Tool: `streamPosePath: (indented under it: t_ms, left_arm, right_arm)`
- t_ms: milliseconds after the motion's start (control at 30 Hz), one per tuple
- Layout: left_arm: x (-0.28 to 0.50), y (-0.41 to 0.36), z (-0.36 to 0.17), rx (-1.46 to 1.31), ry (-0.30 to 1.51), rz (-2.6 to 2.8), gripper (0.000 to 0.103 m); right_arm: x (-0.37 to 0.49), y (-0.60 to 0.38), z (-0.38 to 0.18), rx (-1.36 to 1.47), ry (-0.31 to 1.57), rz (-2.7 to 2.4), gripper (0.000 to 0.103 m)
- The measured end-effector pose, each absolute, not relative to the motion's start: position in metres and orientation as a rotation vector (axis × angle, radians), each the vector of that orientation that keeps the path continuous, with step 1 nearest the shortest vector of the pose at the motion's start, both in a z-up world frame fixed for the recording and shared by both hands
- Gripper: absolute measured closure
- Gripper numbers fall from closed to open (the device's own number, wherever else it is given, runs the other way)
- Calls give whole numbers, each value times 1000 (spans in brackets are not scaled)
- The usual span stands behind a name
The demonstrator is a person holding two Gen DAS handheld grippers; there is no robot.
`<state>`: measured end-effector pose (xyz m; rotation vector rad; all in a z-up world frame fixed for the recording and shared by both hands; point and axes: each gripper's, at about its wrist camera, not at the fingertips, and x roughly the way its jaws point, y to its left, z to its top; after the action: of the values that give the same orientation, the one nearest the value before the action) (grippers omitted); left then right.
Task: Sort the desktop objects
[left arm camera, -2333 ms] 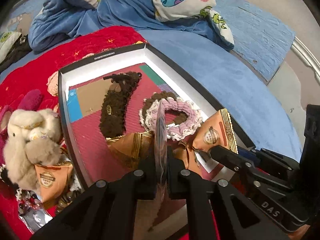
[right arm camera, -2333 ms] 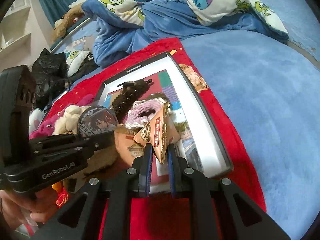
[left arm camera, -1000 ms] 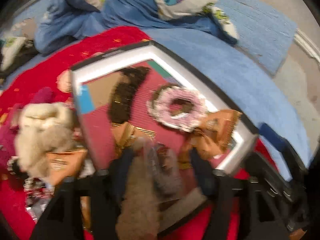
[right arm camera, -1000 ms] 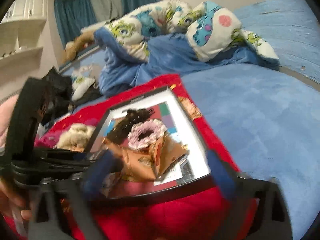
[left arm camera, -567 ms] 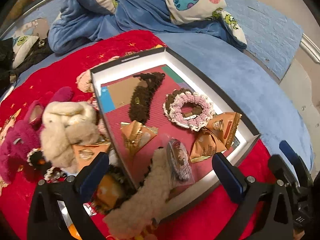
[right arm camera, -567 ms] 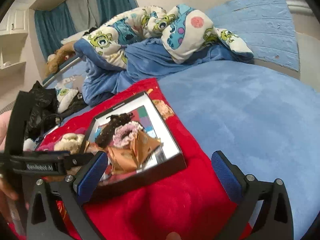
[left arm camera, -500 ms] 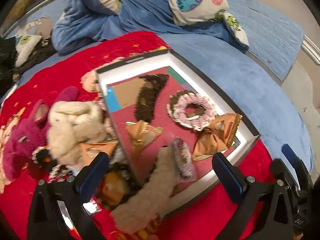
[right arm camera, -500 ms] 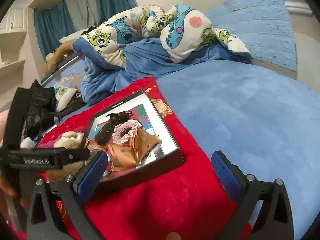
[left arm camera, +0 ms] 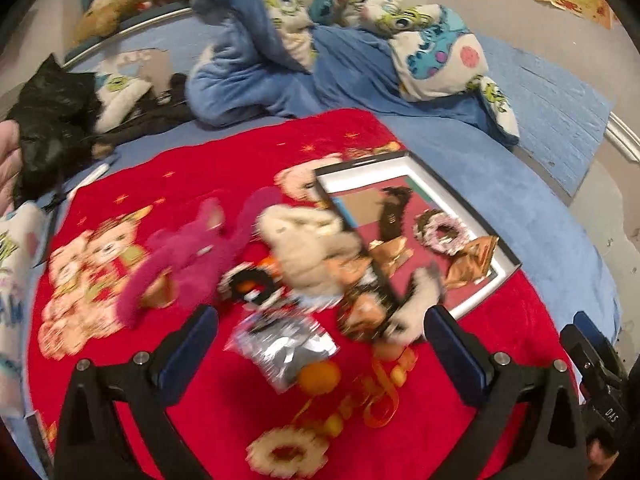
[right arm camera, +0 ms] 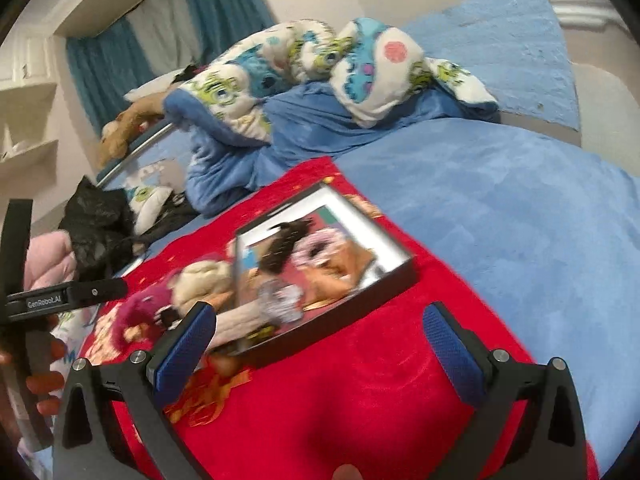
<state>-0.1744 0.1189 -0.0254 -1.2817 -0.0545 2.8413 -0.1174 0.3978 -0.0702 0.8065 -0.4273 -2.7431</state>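
Both grippers point(left arm camera: 320, 344) (emptied) farther back

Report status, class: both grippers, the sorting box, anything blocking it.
Left gripper open, empty. Right gripper open, empty. Box on red blanket, holds scrunchie and snack packets. Cream plush crowds its left wall.

From my seat, the heap of toys point(left arm camera: 304, 256) beside the box point(left arm camera: 472, 208) is smeared by motion blur; the box's near corner hides behind a fuzzy strip point(left arm camera: 416, 300).
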Motion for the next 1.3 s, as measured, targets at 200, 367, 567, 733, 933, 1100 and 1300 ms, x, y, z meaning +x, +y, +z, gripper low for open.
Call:
streamPosePath:
  t_ms: [200,367,567,733,933,1100,1300]
  left_arm:
    - [-105,76,-13,-1354,-242,2804,0]
    - [-69,57,-9,-1386,-257,2726,0]
    - [-31,46,11,-1300,-55,2815,0]
    - [-8,41,22,-1198,-62,2866,0]
    - [-7,48,26,-1189,-13,2838,0]
    - [-1,48,26,-1188,-20,2846,0]
    - [4,48,23,-1197,-12,2856,0]
  right_arm:
    - [-83,340,-46,816,-294,-2788,0]
    - [-50,297,-33,867,-183,-2764,0]
    - [-24,263,-17,910,-133,-2793,0]
    - [-15,240,-10,871,36,-2833,0]
    - [-20,234,-11,924,44,-2780,0]
    - [-17,232,-10,922,15,-2771,0]
    - [-16,230,-9,945,-22,-2740,0]
